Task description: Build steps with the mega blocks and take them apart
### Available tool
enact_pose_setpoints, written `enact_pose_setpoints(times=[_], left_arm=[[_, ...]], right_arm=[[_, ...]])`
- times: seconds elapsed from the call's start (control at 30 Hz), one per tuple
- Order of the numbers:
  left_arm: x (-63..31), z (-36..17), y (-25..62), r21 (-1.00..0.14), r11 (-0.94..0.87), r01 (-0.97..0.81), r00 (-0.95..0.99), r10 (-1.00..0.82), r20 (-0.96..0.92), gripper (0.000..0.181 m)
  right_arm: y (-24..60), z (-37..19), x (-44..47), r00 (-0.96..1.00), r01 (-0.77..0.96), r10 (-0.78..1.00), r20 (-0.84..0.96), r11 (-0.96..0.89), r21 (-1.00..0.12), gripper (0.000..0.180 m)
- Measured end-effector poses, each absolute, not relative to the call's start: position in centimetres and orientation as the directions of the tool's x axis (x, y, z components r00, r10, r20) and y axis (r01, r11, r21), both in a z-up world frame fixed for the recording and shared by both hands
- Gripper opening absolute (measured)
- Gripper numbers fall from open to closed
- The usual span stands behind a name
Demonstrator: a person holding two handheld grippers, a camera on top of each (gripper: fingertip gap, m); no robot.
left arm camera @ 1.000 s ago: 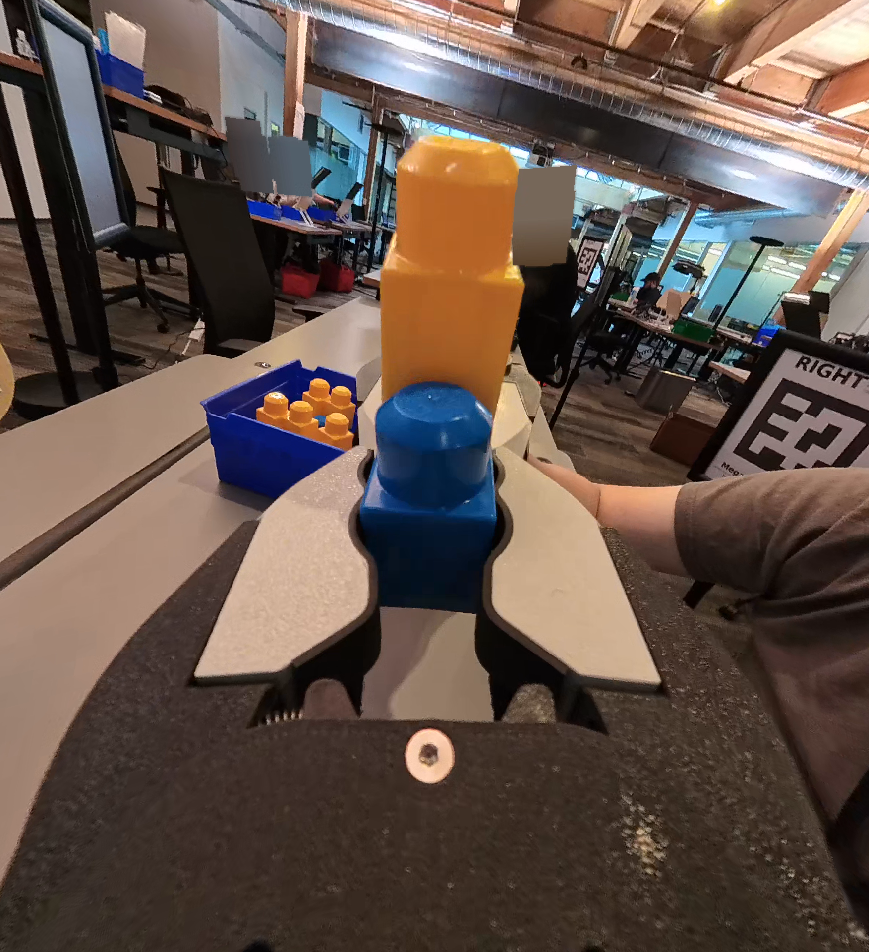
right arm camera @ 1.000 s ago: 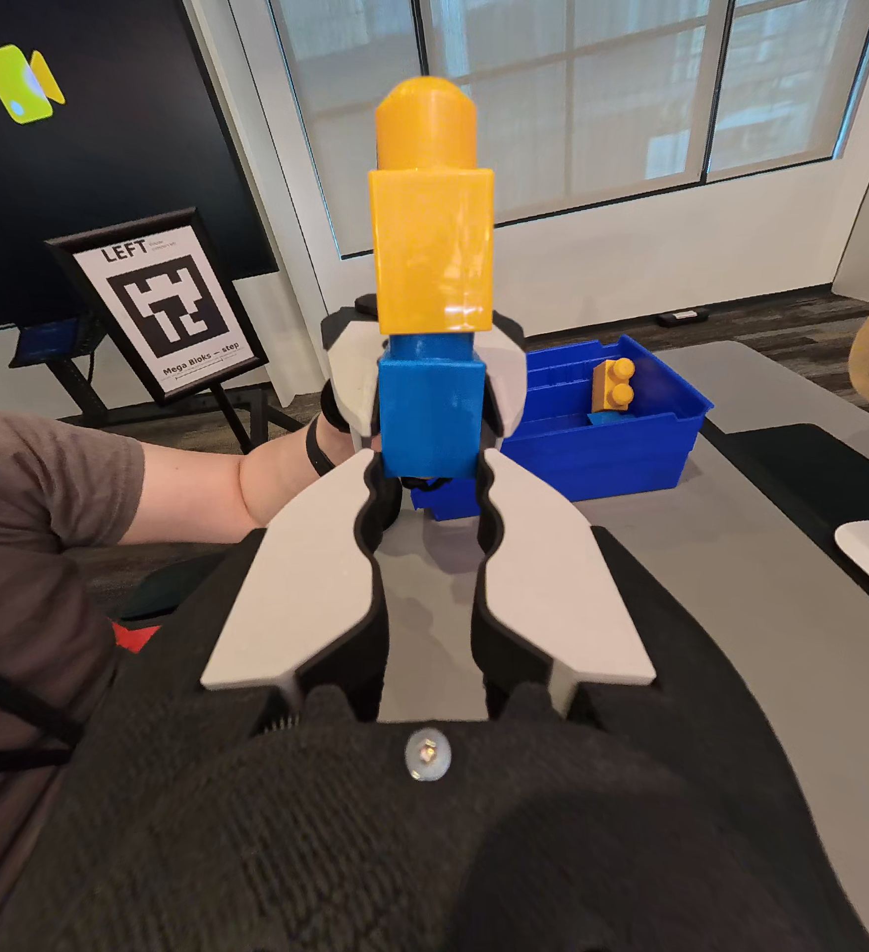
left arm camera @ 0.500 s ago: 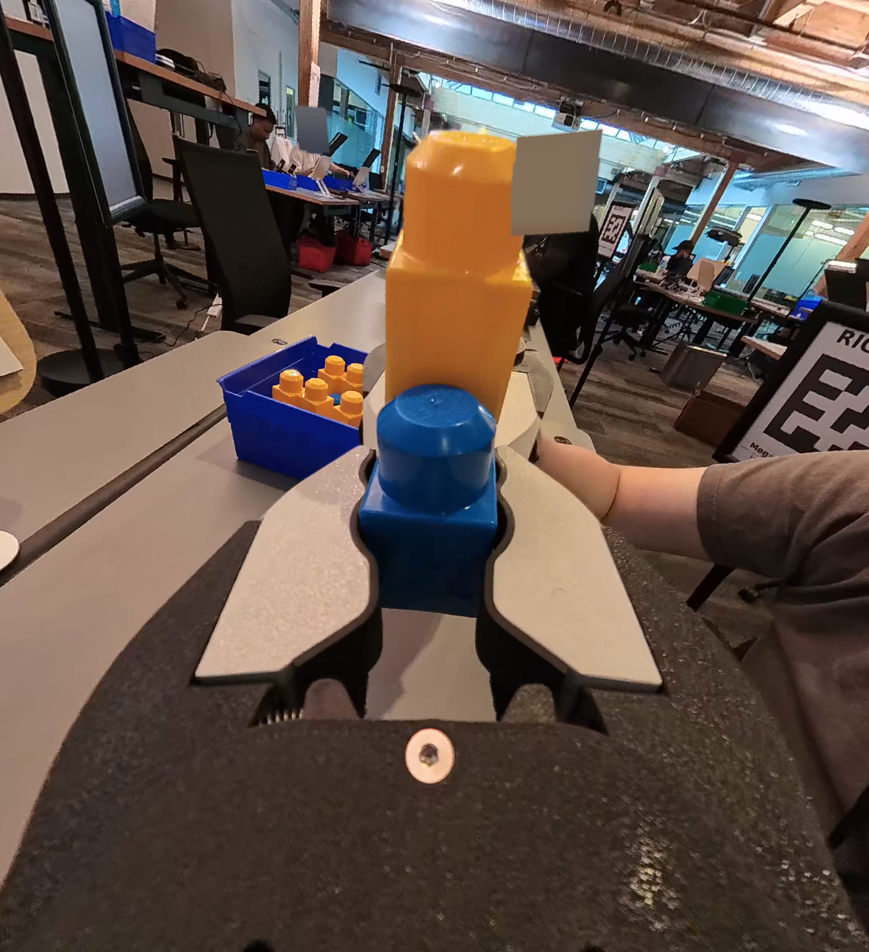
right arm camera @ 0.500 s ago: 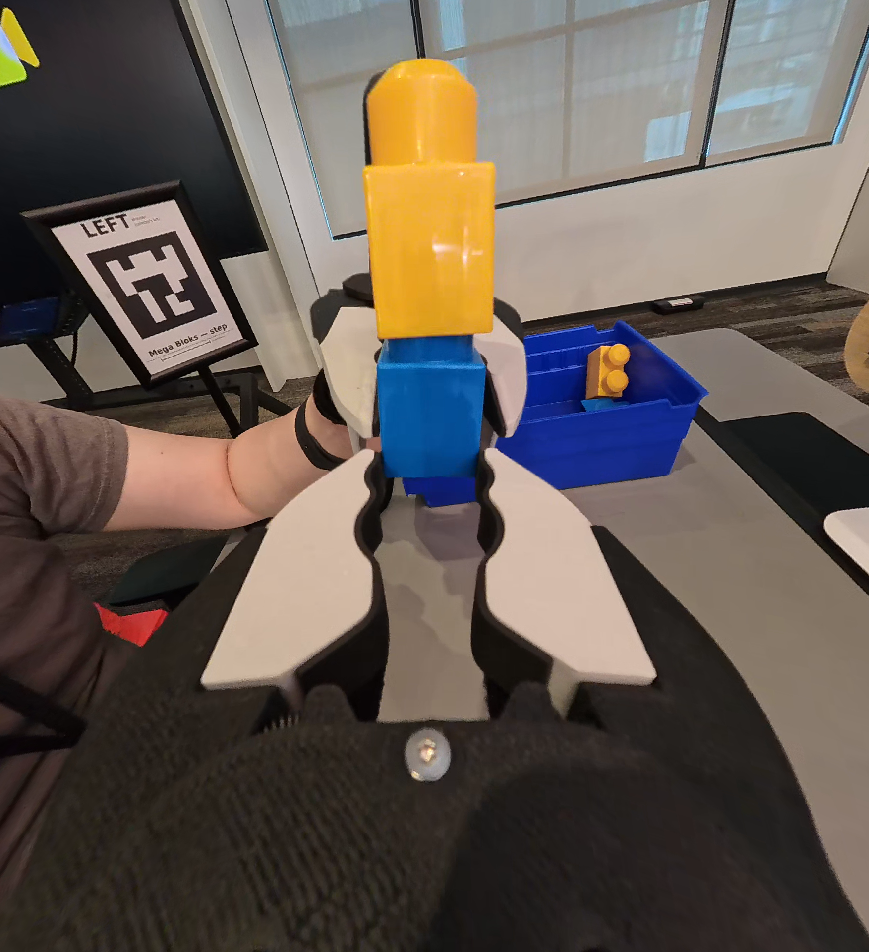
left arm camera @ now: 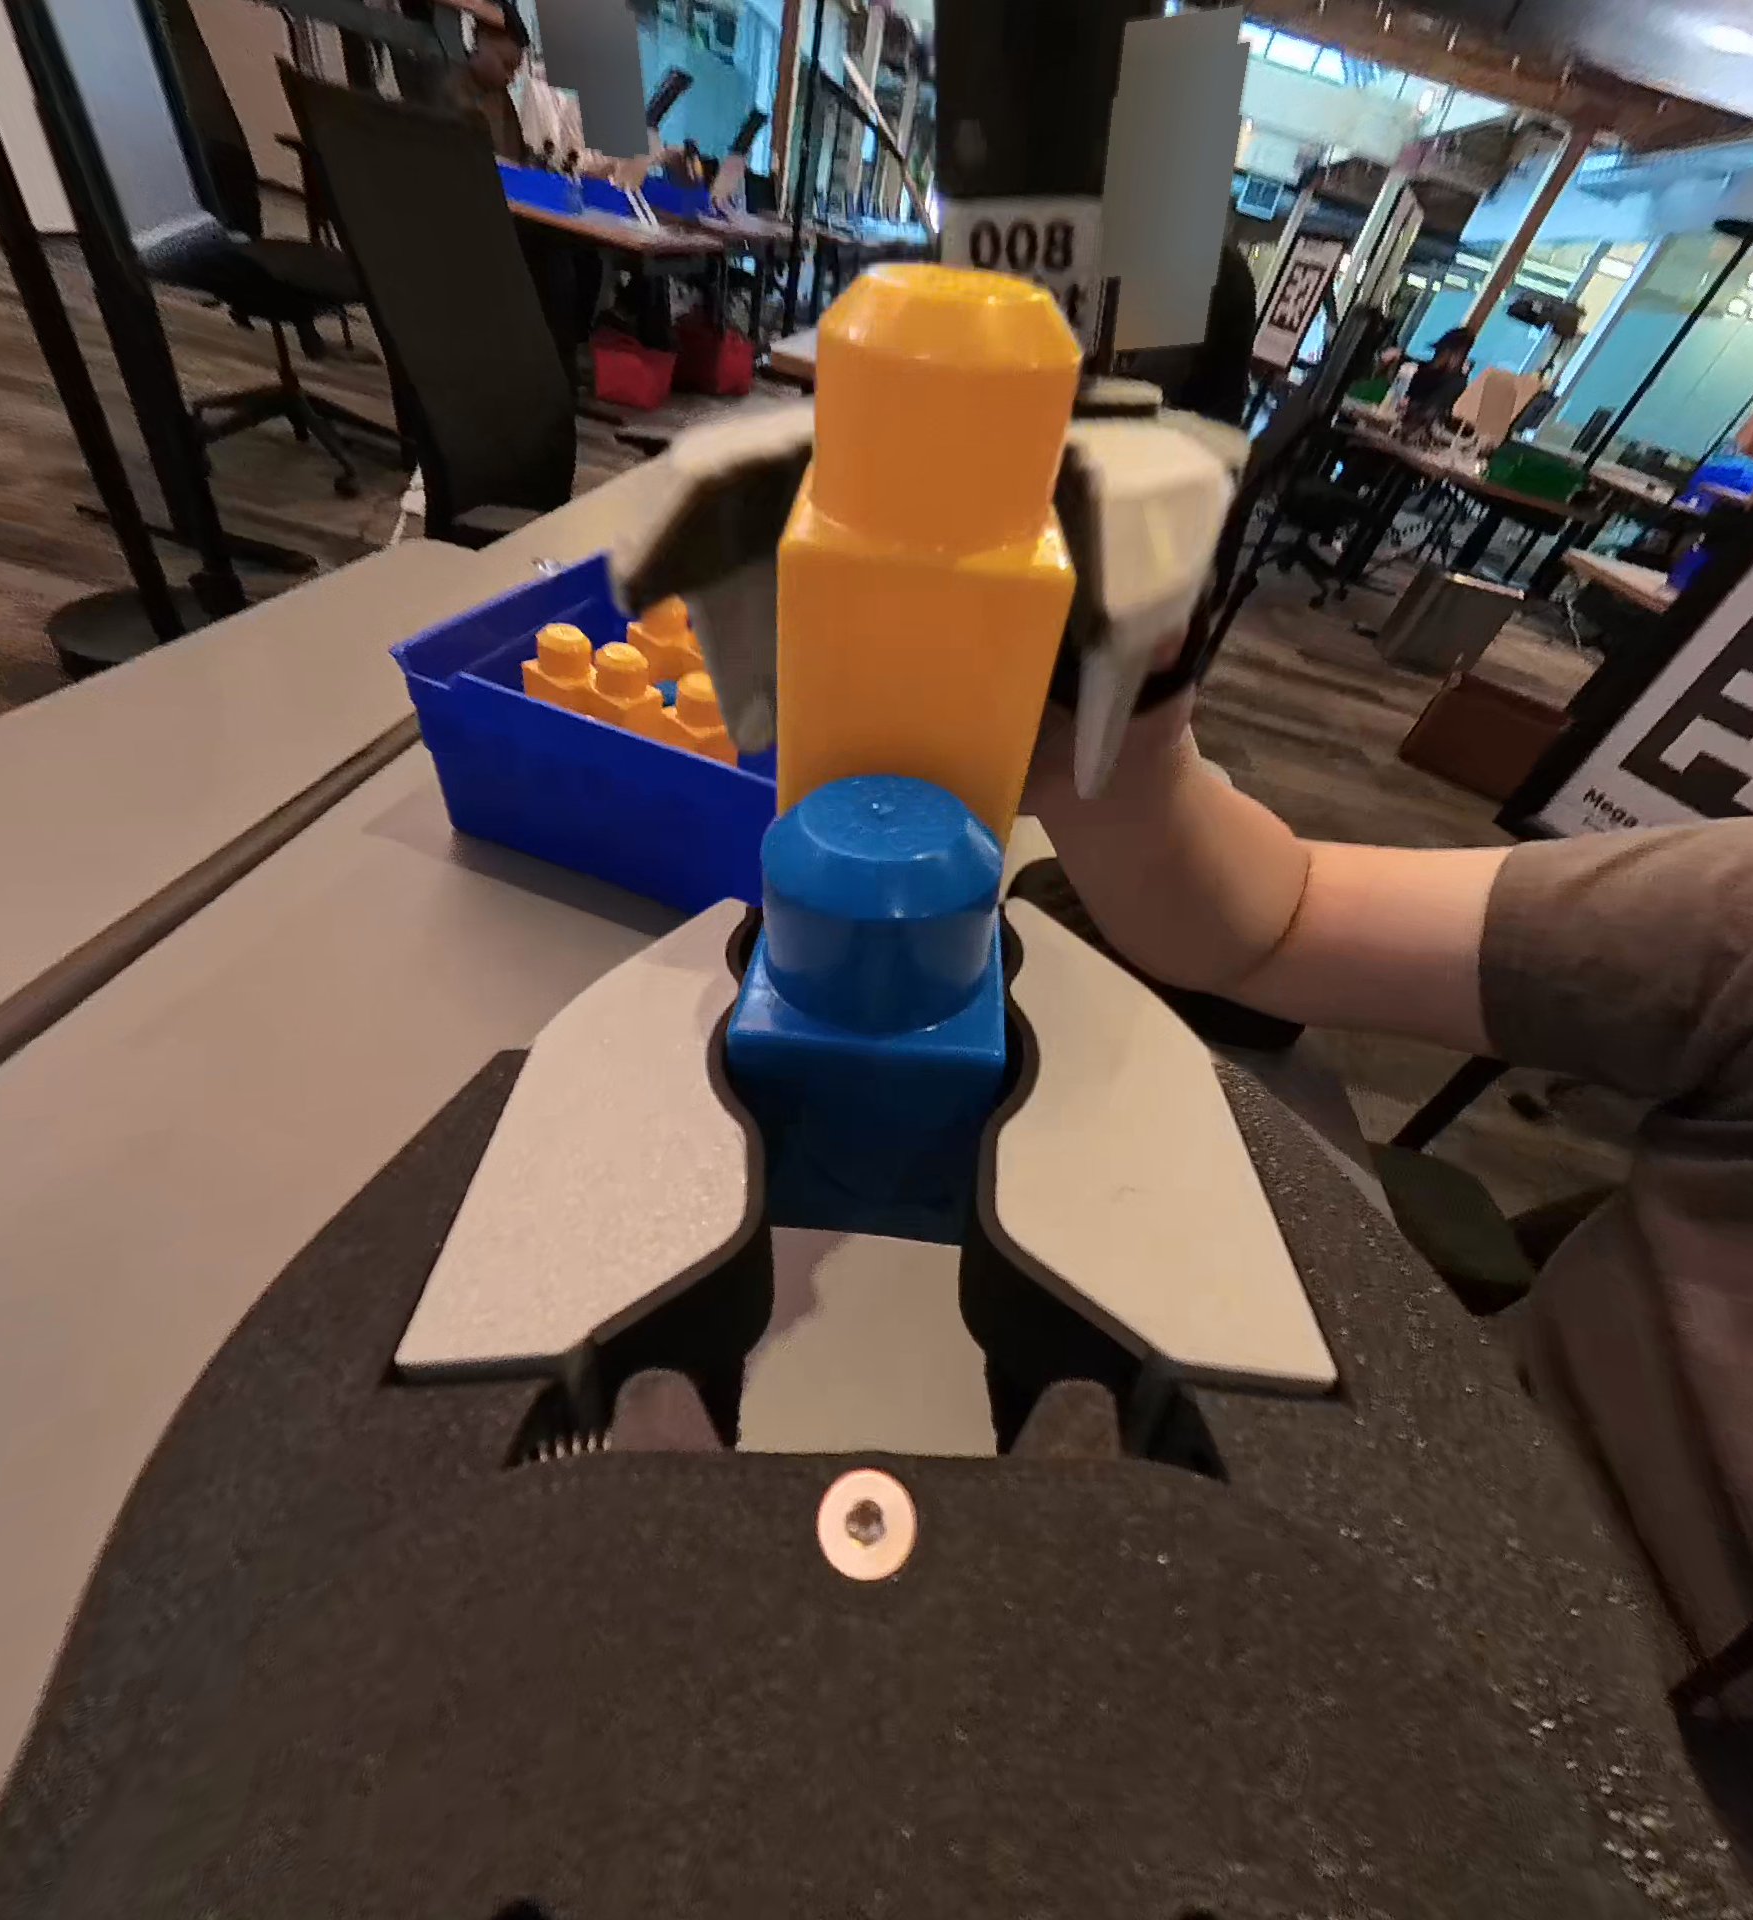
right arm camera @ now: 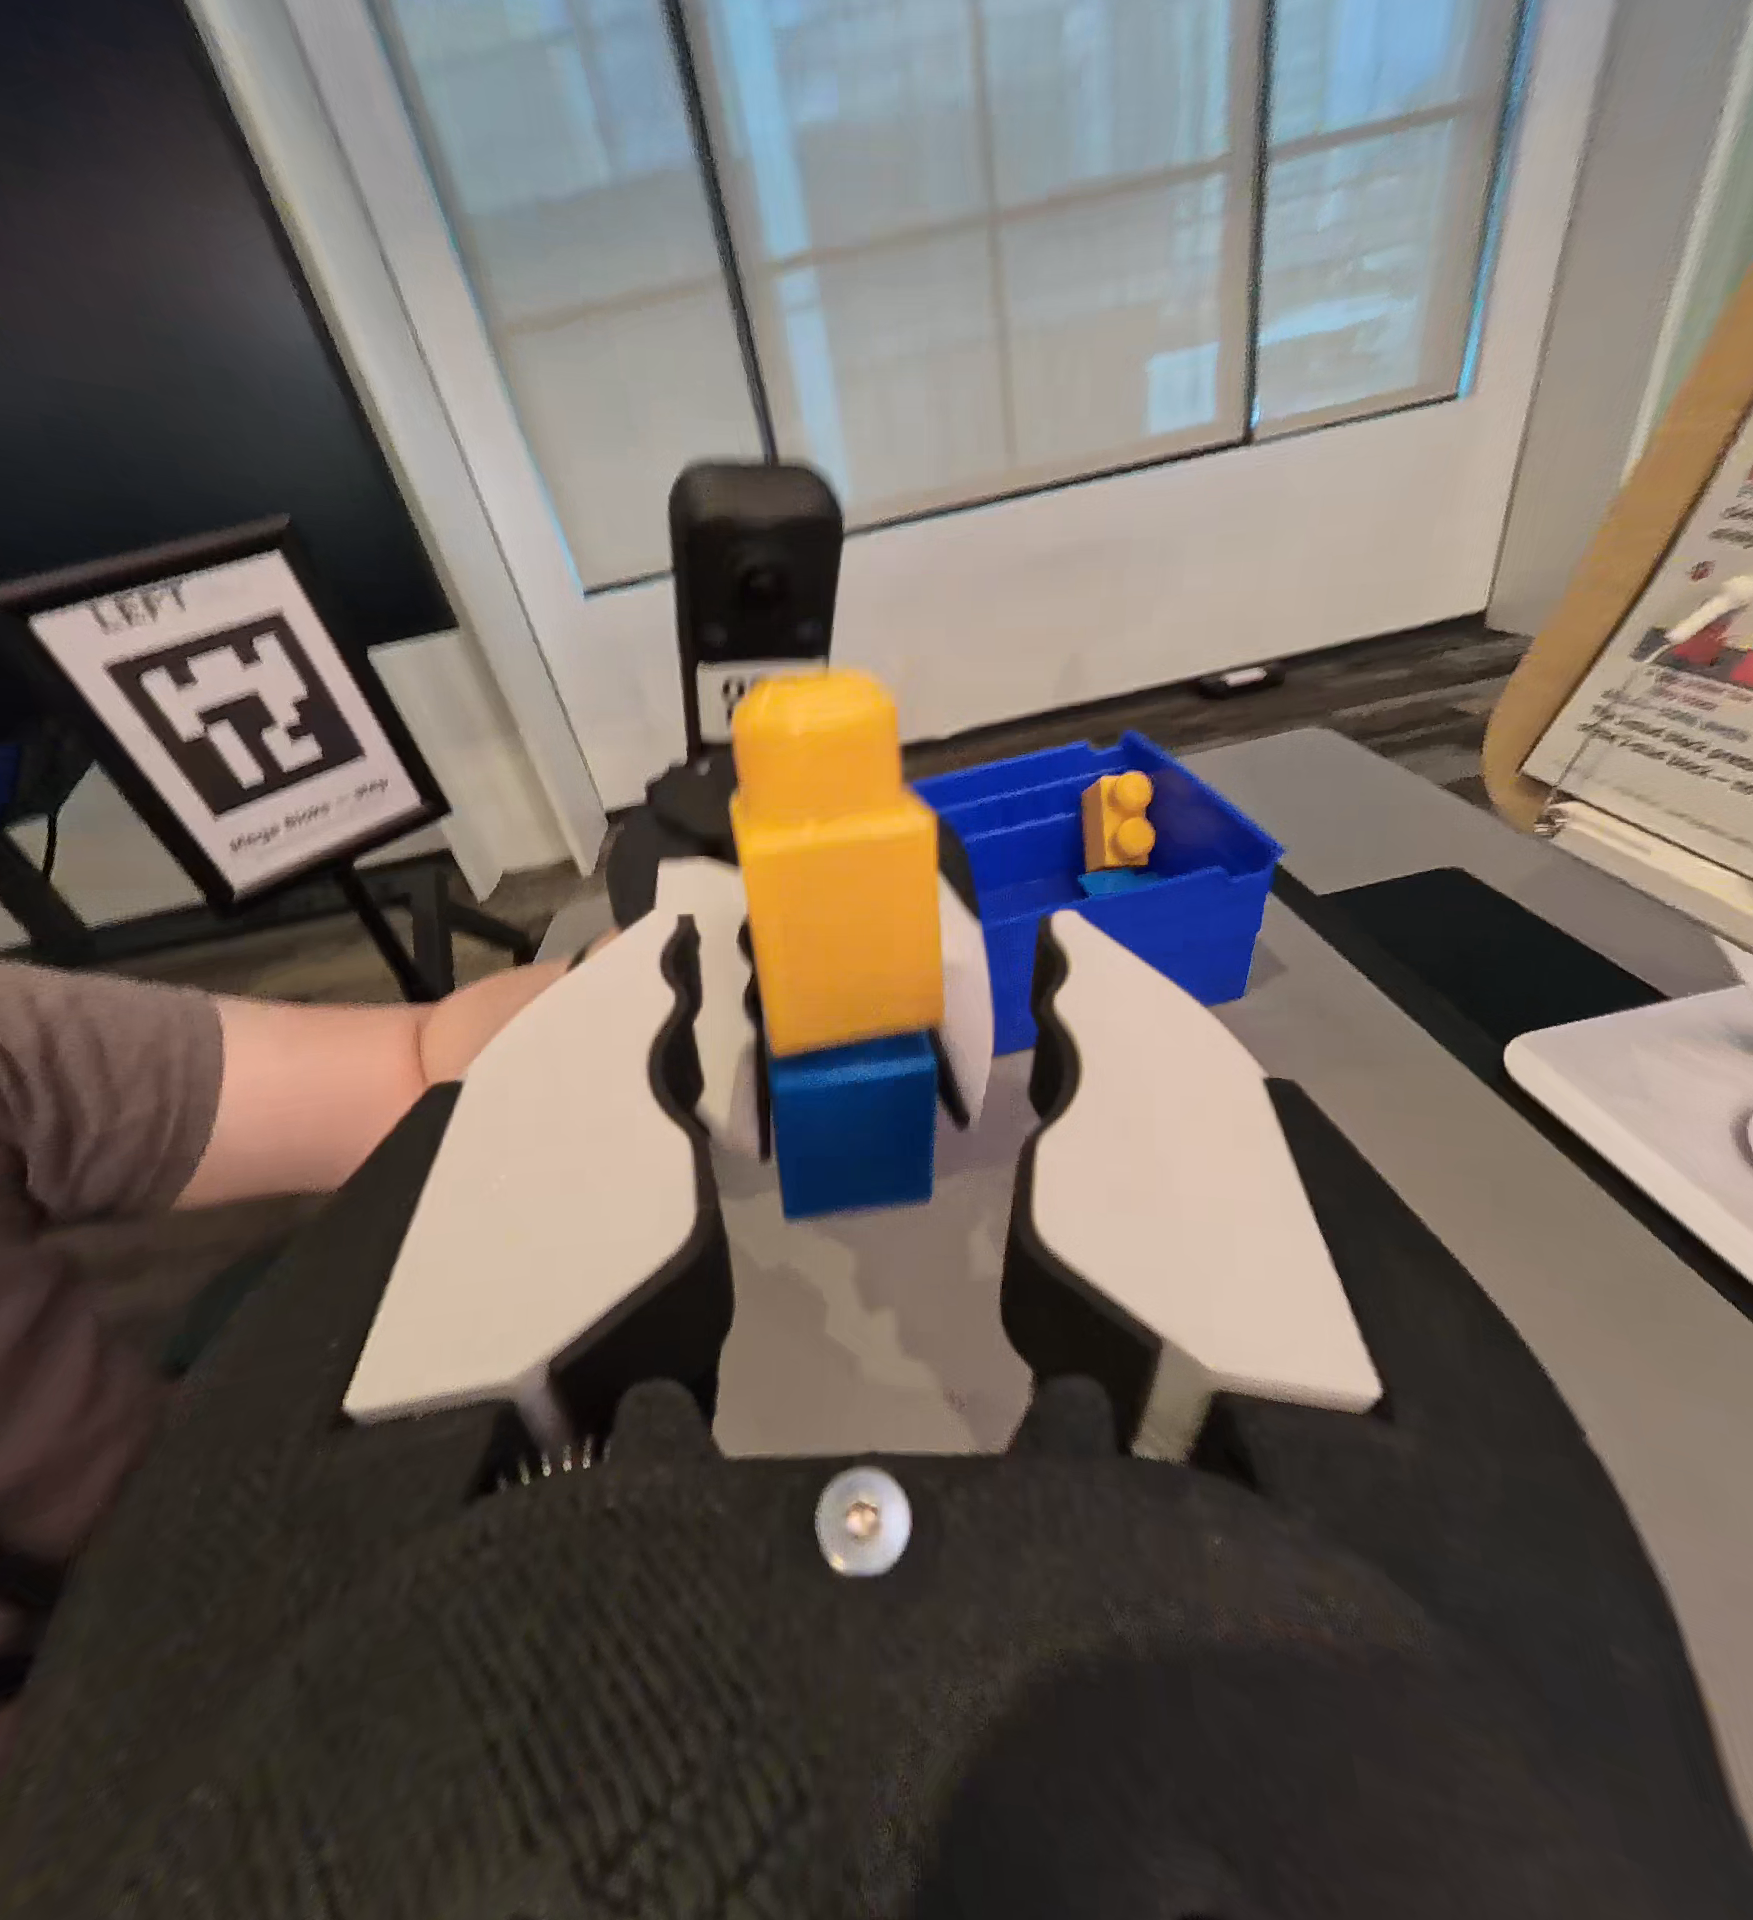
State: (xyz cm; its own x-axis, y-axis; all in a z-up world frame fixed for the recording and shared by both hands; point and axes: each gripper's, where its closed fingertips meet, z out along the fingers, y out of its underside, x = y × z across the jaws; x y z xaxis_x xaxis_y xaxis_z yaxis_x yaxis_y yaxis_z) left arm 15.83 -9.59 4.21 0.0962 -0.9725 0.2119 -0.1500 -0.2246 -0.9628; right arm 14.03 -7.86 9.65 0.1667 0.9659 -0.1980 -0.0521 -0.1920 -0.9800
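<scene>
My left tongs point(left arm camera: 867, 1049) squeeze the blue block point(left arm camera: 867, 1039), with the orange block point(left arm camera: 924, 613) stuck on it. My right tongs point(right arm camera: 867, 1018) gape wide around the orange block. A blue bin point(left arm camera: 581, 769) sits far left on the worktop point(left arm camera: 176, 1039).

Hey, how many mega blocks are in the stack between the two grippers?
2. A blue block sits at the bottom, clamped by the left gripper; an orange block is stacked on its far stud, flanked by the open right gripper. None look hidden.

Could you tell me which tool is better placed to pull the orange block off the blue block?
Right: the right tool is open, its fingers flanking the orange block. The left tool already grips the blue block.
</scene>
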Motion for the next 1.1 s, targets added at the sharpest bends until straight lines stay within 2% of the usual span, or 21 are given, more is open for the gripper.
enact_pose_setpoints(times=[0.1, 0.2, 0.33, 0.57, 0.73, 1.1], left_arm=[[16.6, 3.5, -9.9, -0.955, -0.243, -0.168, 0.090, -0.969, 0.231, 0.041], [16.6, 3.5, -9.8, -0.955, -0.250, -0.161, 0.095, -0.967, 0.237, 0.041], [16.5, 3.8, -9.8, -0.954, -0.263, -0.141, 0.088, -0.964, 0.252, 0.041], [16.3, 4.8, -9.9, -0.947, -0.312, -0.075, 0.050, -0.950, 0.308, 0.041], [16.1, 4.8, -9.7, -0.954, -0.292, -0.067, 0.074, -0.955, 0.287, 0.041], [16.0, 5.1, -9.9, -0.957, -0.281, -0.077, 0.086, -0.958, 0.274, 0.041]], right_arm=[[-7.6, 10.1, 14.6, 0.158, -0.090, 0.957, -0.245, -0.233, -0.968, 0.055], [-8.1, 9.7, 14.6, 0.108, -0.051, 0.956, -0.274, -0.269, -0.962, 0.036], [-8.3, 8.6, 13.9, 0.111, 0.009, 0.956, -0.270, -0.273, -0.962, 0.037], [-8.3, 9.6, 13.7, 0.152, -0.087, 0.966, -0.211, -0.199, -0.976, 0.037], [-8.2, 9.5, 13.6, 0.123, -0.131, 0.954, -0.272, -0.256, -0.958, 0.037], [-8.6, 8.9, 13.7, 0.159, -0.032, 0.967, -0.199, -0.197, -0.980, 0.037]])
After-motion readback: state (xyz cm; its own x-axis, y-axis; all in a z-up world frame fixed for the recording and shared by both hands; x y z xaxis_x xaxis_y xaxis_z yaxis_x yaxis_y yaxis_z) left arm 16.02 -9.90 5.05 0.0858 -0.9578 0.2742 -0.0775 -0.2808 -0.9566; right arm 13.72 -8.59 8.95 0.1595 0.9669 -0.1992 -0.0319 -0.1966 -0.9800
